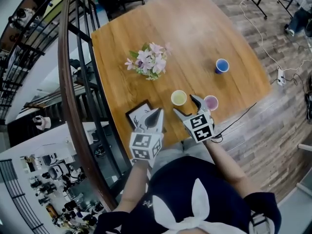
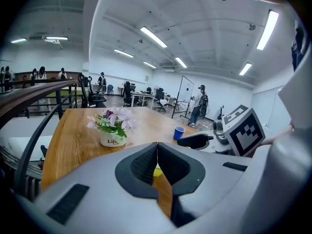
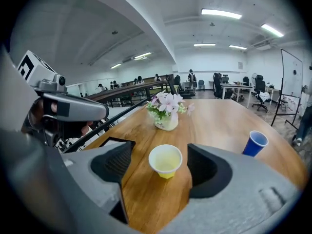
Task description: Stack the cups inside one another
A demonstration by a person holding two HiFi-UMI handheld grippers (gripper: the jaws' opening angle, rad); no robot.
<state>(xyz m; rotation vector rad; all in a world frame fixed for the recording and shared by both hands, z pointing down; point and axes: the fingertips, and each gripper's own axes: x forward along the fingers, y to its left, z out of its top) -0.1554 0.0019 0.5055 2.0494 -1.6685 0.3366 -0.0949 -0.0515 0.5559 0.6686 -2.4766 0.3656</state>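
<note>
The right gripper (image 1: 185,105) is held with its jaws spread wide. A yellow cup (image 3: 165,160) is seen upright between them, untouched, perhaps just ahead of the tips. The left gripper (image 1: 157,113) is closed, with nothing gripped. A pink cup (image 1: 211,102) is set just beside the right gripper on the table (image 1: 195,38), and a blue cup (image 1: 222,66) well apart.
</note>
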